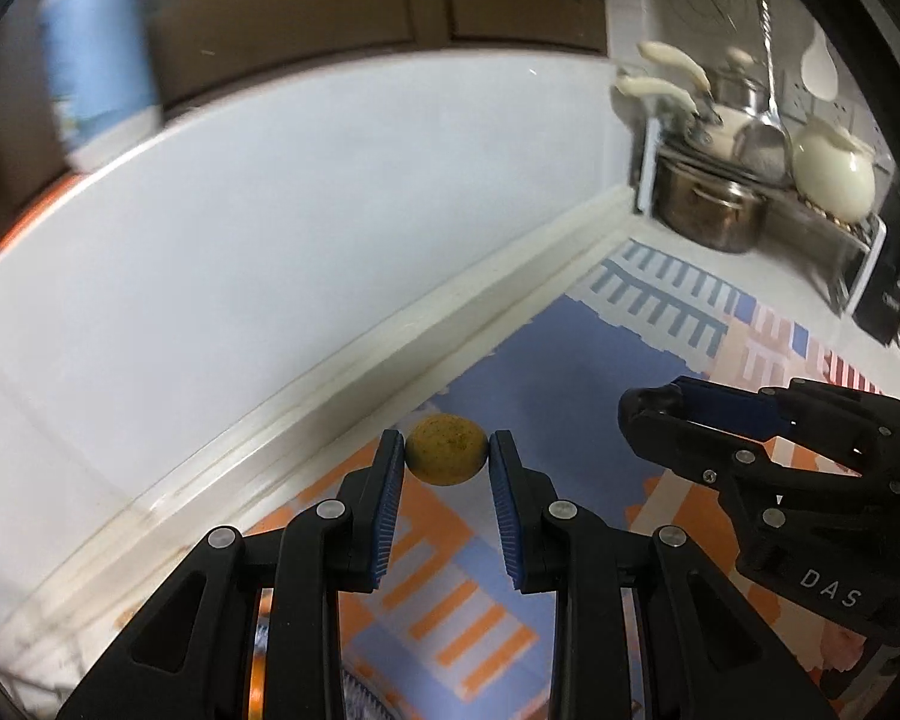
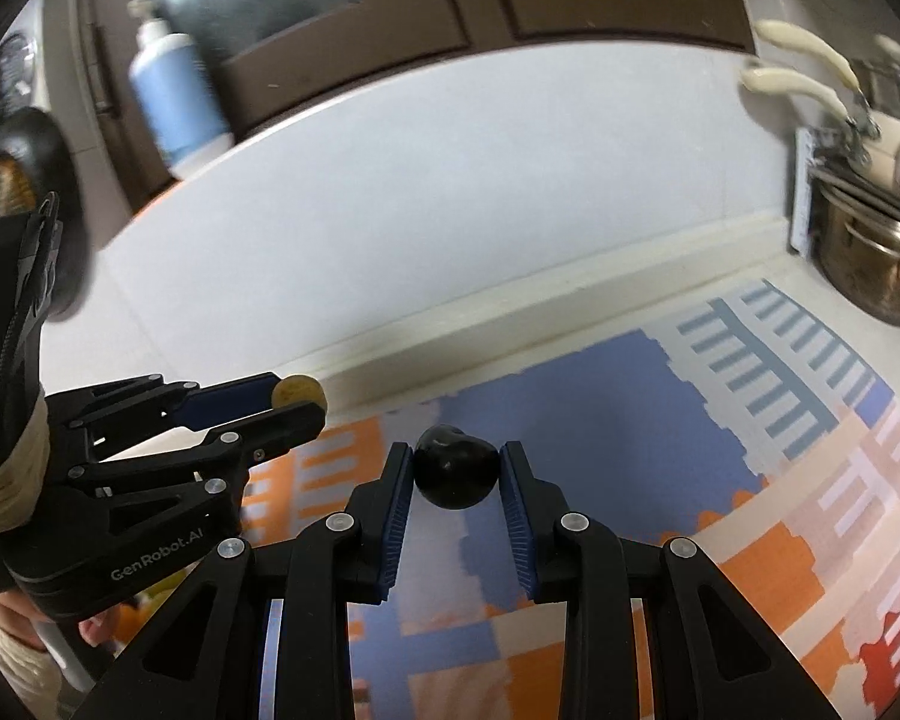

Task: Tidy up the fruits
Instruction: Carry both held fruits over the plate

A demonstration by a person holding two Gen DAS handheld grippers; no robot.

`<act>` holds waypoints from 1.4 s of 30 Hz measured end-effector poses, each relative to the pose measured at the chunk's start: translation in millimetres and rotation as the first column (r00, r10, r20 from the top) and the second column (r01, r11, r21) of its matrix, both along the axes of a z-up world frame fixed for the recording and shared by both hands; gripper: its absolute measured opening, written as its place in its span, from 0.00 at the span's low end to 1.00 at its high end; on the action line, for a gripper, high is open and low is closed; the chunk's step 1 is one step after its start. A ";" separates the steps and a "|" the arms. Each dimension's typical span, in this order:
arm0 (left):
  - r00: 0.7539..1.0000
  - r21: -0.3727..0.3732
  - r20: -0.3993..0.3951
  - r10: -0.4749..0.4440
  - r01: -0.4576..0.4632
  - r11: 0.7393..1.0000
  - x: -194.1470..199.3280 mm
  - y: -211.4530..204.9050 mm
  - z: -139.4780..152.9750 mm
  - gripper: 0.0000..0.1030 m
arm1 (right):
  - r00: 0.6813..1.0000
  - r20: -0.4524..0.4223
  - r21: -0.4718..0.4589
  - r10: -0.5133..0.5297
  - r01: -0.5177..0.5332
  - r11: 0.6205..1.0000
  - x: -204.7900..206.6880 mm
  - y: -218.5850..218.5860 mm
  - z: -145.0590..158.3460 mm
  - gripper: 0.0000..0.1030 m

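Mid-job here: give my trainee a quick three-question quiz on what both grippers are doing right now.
1. True or false: the left gripper is empty.
2. What does the right gripper hold? A) an orange B) a dark plum C) a spoon
3. Fill in: the fruit in the left gripper is a speckled yellow ____.

Key:
1. False; it grips a small yellow citrus fruit.
2. B.
3. Citrus fruit, held at the fingertips above the patterned mat.

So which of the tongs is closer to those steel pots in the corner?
Right. The right tongs, gripping a dark fruit, sit on the steel pots' side; the left tongs, holding a yellow fruit, are farther.
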State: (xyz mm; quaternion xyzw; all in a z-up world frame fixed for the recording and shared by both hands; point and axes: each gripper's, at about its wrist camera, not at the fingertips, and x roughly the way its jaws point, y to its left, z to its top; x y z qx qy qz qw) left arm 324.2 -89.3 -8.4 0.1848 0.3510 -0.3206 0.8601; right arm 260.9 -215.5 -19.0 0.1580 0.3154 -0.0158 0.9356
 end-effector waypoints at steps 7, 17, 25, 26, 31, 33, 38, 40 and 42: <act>0.995 -0.058 0.008 0.102 -0.101 0.993 -28.2 35.4 19.5 0.28 | 0.994 0.042 -0.012 0.101 -0.101 0.995 -11.4 20.9 17.9 0.30; 0.971 -0.079 0.030 0.238 -0.235 0.969 -54.0 87.0 36.6 0.28 | 0.968 0.077 -0.025 0.239 -0.238 0.971 -19.2 56.7 36.7 0.30; 0.934 -0.066 0.045 0.355 -0.351 0.934 -66.1 140.2 40.2 0.28 | 0.925 0.070 -0.041 0.373 -0.370 0.928 -11.6 100.3 41.9 0.30; 0.929 -0.063 0.043 0.368 -0.365 0.929 -67.9 147.2 39.4 0.28 | 0.919 0.068 -0.046 0.388 -0.386 0.921 -10.7 105.9 41.9 0.30; 0.905 -0.052 0.029 0.425 -0.423 0.904 -71.3 180.0 35.0 0.28 | 0.880 0.046 -0.079 0.472 -0.468 0.880 -3.0 135.6 40.7 0.30; 0.898 -0.047 0.020 0.440 -0.438 0.898 -70.1 188.0 32.0 0.28 | 0.865 0.031 -0.087 0.501 -0.497 0.863 1.8 146.4 38.6 0.30; 0.887 -0.028 -0.034 0.460 -0.461 0.887 -61.3 205.5 17.3 0.28 | 0.827 -0.027 -0.090 0.562 -0.562 0.822 18.6 171.4 32.2 0.30; 0.881 -0.020 -0.062 0.468 -0.470 0.882 -54.3 211.8 9.3 0.28 | 0.811 -0.060 -0.084 0.582 -0.585 0.807 27.9 181.5 26.8 0.30; 0.877 -0.018 -0.091 0.471 -0.474 0.880 -48.0 216.1 2.3 0.28 | 0.791 -0.088 -0.076 0.606 -0.611 0.788 37.5 191.1 22.4 0.30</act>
